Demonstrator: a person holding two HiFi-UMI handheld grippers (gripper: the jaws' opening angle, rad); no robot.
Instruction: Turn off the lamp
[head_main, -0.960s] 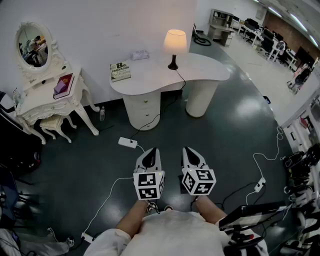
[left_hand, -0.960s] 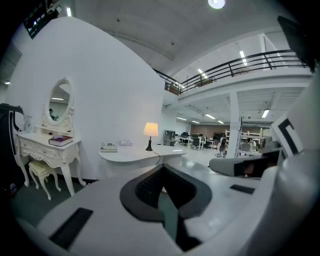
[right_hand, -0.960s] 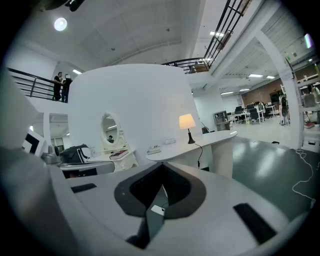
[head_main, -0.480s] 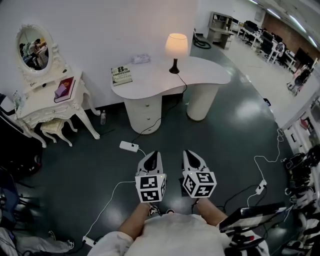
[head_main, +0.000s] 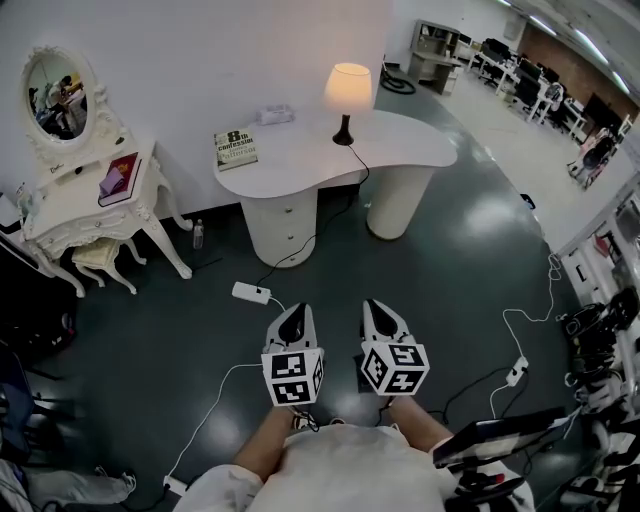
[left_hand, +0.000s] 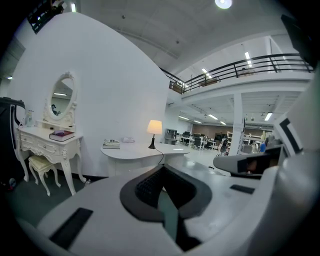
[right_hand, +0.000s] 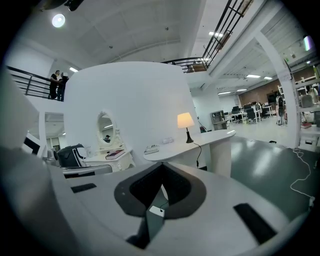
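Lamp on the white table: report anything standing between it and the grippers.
Nothing upright blocks the way. Between the left gripper, the right gripper and the lamp lies open floor, with only a power strip and cables lying flat.

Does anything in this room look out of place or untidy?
A white power strip lies loose on the open floor before the curved desk, the lamp's cord running down toward it. A small bottle stands on the floor beside the dressing table. Nothing looks spilled or broken.
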